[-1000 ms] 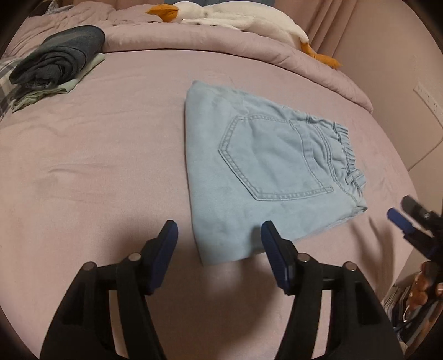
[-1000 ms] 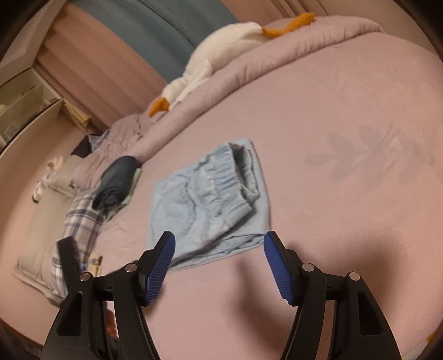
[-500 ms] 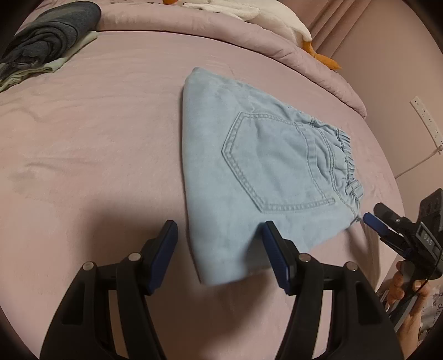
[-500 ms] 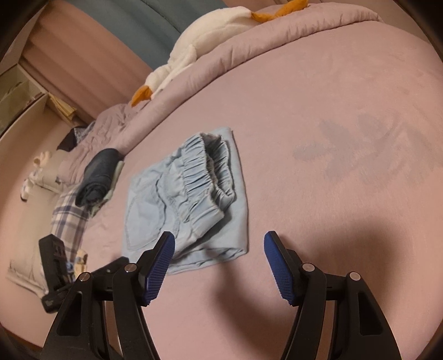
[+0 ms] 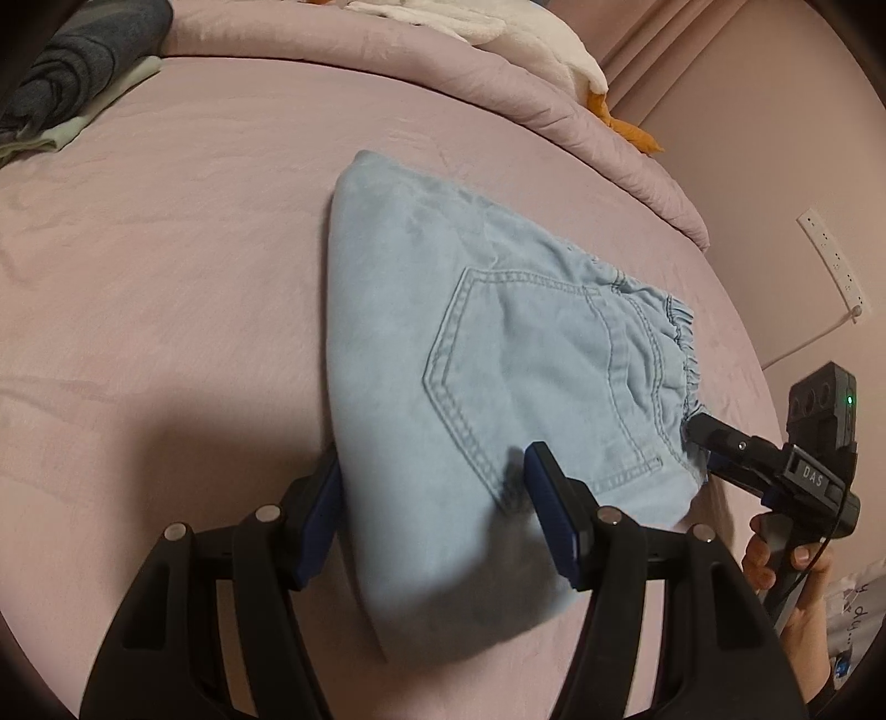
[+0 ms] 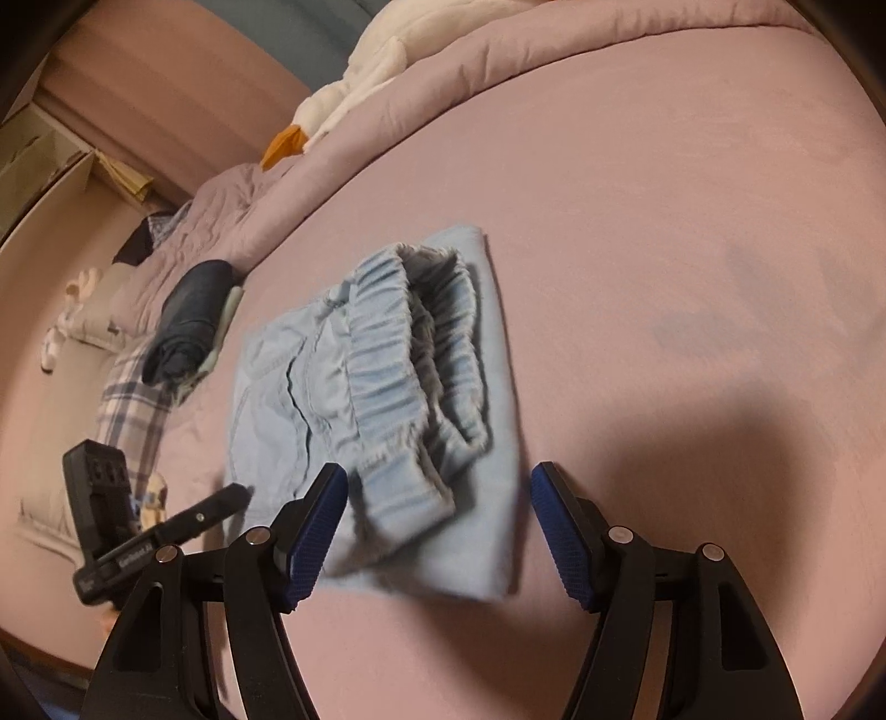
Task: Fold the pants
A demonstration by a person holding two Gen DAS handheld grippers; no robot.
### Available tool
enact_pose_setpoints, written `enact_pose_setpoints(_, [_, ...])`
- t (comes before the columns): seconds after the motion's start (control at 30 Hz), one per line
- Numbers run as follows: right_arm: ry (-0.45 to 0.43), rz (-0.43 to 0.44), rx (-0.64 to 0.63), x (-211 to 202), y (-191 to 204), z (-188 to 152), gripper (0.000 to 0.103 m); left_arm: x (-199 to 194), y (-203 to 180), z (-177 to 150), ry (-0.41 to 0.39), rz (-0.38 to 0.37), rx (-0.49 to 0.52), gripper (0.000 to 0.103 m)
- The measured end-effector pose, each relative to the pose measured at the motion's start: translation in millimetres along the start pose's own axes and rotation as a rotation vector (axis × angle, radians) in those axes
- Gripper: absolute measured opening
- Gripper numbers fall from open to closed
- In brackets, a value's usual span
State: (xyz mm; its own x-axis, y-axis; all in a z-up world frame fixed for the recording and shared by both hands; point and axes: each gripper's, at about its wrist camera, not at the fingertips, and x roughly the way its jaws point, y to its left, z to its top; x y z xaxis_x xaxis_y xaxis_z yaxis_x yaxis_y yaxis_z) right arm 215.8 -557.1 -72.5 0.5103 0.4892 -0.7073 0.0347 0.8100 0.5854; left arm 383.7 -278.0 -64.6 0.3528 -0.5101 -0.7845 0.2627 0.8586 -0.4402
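Light blue denim pants point(image 5: 470, 387) lie folded into a small flat stack on the pink bed, back pocket up and elastic waistband at the right. My left gripper point(image 5: 432, 498) is open, its jaws on either side of the stack's near folded edge. In the right wrist view the pants point(image 6: 387, 376) show their ruffled waistband end. My right gripper point(image 6: 437, 498) is open, its jaws on either side of the waistband corner. The right gripper also shows in the left wrist view point(image 5: 714, 443), touching the waistband corner. The left gripper shows in the right wrist view point(image 6: 221, 504) at the stack's left edge.
A rolled dark garment on a pale green cloth point(image 5: 72, 72) lies at the far left; it also shows in the right wrist view point(image 6: 188, 327). A white goose plush point(image 5: 498, 27) lies on the pink duvet point(image 5: 387, 72) at the back. A power strip point(image 5: 830, 260) hangs on the right wall.
Both grippers have moved in close to the folded pants: the left jaws now straddle the near edge and the right jaws the waistband corner. Both stay open. The pants have not moved.
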Motion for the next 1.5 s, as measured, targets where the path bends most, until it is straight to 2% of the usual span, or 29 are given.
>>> enact_pose_setpoints(0.53, [0.011, 0.065, -0.059, 31.5, 15.5, 22.1, 0.075, 14.0, -4.4, 16.0, -0.010, -0.010, 0.018, 0.066])
enact_pose_setpoints(0.77, [-0.016, 0.044, -0.078, 39.6, 25.2, 24.6, 0.075, 16.9, -8.7, 19.2, -0.019, 0.009, 0.031, 0.065])
enact_pose_setpoints(0.83, [-0.027, 0.020, -0.092, 39.4, 28.9, 23.9, 0.074, 17.1, -10.1, 19.1, -0.023, 0.037, 0.039, 0.056])
enact_pose_setpoints(0.93, [-0.046, -0.033, -0.130, 37.6, 36.3, 20.0, 0.066, 15.6, -9.5, 19.3, -0.032, 0.071, 0.028, 0.046])
enact_pose_setpoints(1.13, [-0.101, -0.119, -0.215, 29.3, 55.0, 14.7, 0.053, 10.9, -14.8, 17.8, -0.051, 0.134, 0.045, 0.031])
enact_pose_setpoints(1.33, [-0.168, -0.160, -0.286, 15.2, 74.8, 8.5, 0.045, 6.6, -24.7, 17.5, -0.070, 0.184, 0.101, 0.019])
enact_pose_setpoints(1.5, [-0.213, -0.182, -0.342, 8.6, 88.1, 4.0, 0.043, -1.4, -32.3, 13.8, -0.089, 0.215, 0.143, 0.016])
